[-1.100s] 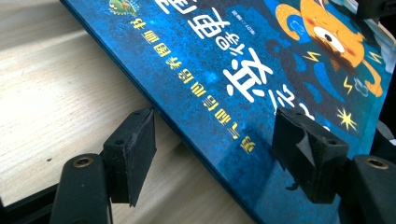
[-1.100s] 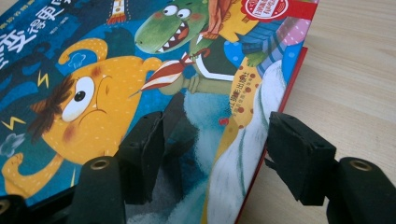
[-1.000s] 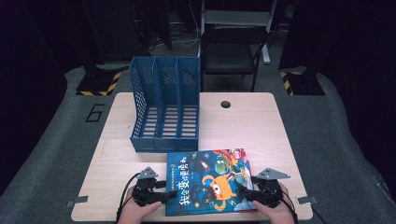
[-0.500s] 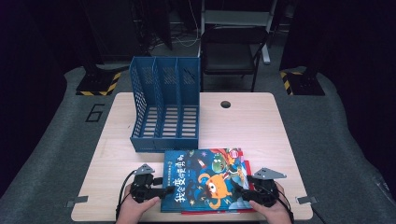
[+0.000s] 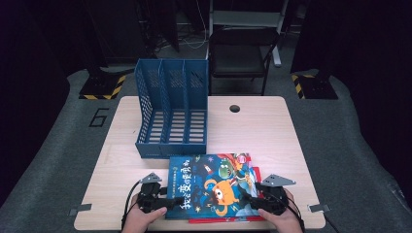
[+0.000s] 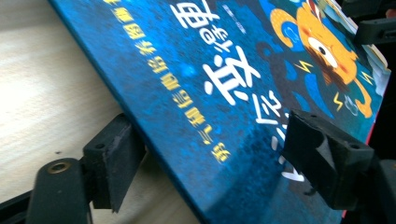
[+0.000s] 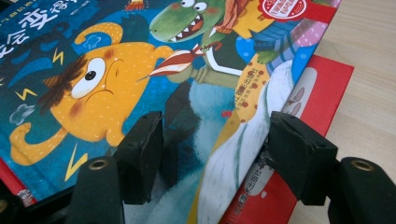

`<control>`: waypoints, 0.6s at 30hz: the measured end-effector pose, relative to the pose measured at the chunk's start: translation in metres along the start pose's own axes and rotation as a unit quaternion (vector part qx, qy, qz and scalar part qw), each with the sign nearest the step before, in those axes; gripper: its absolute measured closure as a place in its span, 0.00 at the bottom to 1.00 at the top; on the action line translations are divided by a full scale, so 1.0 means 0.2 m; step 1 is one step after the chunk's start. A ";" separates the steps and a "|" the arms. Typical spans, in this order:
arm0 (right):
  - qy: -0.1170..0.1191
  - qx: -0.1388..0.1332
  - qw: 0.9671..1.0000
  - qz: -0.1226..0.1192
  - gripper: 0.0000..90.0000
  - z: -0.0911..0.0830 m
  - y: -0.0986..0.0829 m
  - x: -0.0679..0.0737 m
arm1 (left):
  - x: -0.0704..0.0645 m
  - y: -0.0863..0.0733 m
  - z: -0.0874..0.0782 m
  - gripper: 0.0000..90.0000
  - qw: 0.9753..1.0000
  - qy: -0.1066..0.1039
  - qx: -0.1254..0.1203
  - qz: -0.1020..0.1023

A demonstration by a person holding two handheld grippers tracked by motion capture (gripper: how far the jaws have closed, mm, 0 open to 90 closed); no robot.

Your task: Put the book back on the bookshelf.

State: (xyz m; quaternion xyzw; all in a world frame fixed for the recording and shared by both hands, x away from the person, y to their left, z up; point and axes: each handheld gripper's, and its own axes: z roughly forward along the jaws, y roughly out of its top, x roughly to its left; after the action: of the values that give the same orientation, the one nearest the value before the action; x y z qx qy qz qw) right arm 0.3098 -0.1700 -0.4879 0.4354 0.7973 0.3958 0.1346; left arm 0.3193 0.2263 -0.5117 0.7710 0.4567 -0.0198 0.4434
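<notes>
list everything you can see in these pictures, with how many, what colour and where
Picture book: one, blue cover with an orange creature, near edge of the table, one side edge between each gripper's jaws.
Red book: one, red, lying under the picture book.
File rack: one, blue, three slots, on the table behind the books.
Table: one, light wood, with a round hole near its far edge.
Chair: one, dark, beyond the table.
Left gripper: one, black, at the picture book's left edge.
Right gripper: one, black, at its right edge.
Hands: two, at the bottom of the high view.
</notes>
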 end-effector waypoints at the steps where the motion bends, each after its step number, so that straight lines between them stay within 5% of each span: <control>1: 0.002 0.000 1.000 0.003 0.40 0.00 0.00 0.00 | 0.00 0.00 0.00 0.22 1.000 0.001 0.000 0.002; 18: 0.008 0.005 1.000 0.006 0.39 -0.01 -0.01 0.00 | -0.04 -0.06 0.02 0.18 0.999 -0.036 0.018 -0.012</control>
State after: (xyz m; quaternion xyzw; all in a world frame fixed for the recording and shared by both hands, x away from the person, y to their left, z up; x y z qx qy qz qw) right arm 0.3073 -0.1718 -0.4874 0.4380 0.7974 0.3963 0.1238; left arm 0.3070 0.2198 -0.5192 0.7720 0.4491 -0.0614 0.4455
